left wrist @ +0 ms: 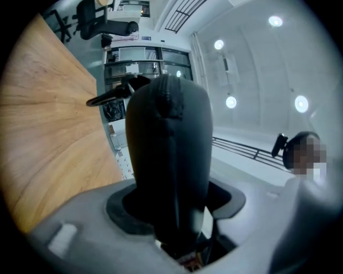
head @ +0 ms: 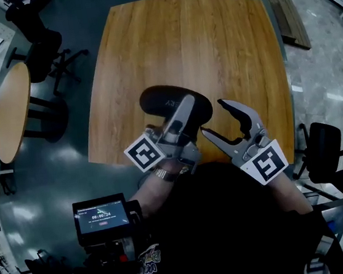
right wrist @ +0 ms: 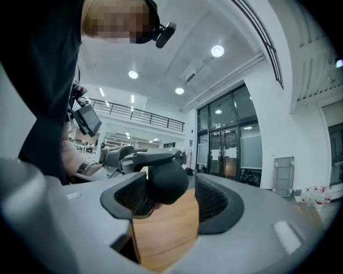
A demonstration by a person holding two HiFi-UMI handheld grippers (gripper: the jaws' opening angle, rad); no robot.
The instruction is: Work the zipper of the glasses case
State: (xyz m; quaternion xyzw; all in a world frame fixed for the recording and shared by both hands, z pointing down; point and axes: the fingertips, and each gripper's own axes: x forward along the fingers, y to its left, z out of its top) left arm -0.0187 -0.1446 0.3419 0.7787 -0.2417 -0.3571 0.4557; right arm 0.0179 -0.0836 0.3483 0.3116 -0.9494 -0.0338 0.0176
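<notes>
Right now the left claw (head: 184,112) is clamping the black glasses case (head: 170,99) across its width. Its jaws are standing wide only because the case is wide, and it is holding the case over the near part of the wooden table (head: 209,42), probably to steady it for the other hand. The right claw (head: 214,117) is hanging just beside the case with its jaws apart and nothing pressed between its pads, seemingly lining up for the zipper. The head view is showing both claws side by side, but the left jaw is covering the grip itself. The left gripper view is showing the case wedged between both pads, with a seam running down its length, likely the zipper, though no pull tab is showing clearly. Only the right gripper view is showing the case's rounded end ahead of its open jaws, not touching them.
</notes>
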